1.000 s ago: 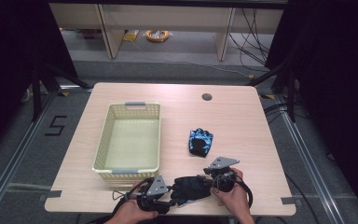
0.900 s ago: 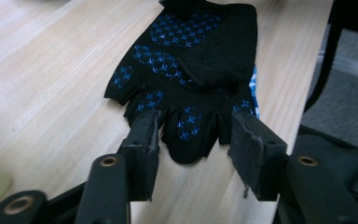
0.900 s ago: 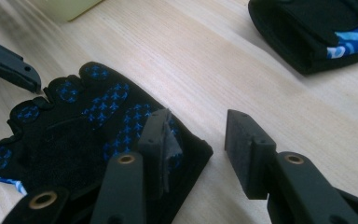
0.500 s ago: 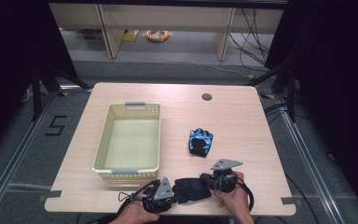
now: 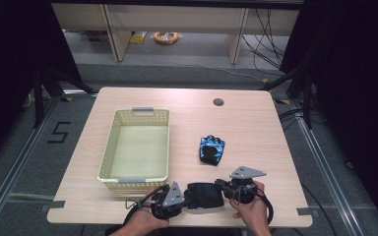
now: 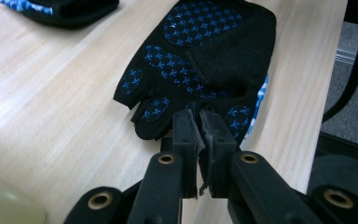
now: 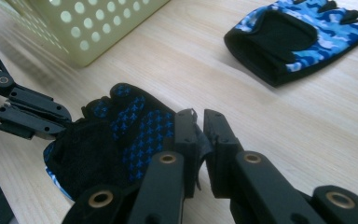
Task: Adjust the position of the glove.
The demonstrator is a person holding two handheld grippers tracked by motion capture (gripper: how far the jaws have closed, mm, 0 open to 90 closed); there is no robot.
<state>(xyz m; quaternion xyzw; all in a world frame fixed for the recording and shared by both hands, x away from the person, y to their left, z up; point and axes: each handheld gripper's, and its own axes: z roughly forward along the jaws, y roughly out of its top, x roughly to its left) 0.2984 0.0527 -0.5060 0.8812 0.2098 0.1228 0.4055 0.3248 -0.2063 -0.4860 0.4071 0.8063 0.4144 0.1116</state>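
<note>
Gripping a glove [image 5: 204, 195] from both ends is the step judged to be in hand. The glove is seen lying palm up near the table's [image 5: 256, 128] front edge, between the two grippers. The left gripper [image 6: 199, 116] has just been closing, and its jaws are pressed together on the finger end of the glove, where a thin fold of fabric appears to be caught. The right gripper [image 7: 199, 122] has also just been closing; its jaws are nearly together at the glove's opposite edge, though whether fabric is truly pinched there cannot be told for certain, since the edge is hidden behind the jaws.

A level lift by both hands is called for next, probably toward the basket [image 5: 114, 147], which stands just beside the left gripper, farther back. The second glove [image 5: 211, 149] lies apart, behind the right gripper. Little room is left toward the front edge; open tabletop is offered behind and to the right. The basket's near wall should be cleared during any carry.
</note>
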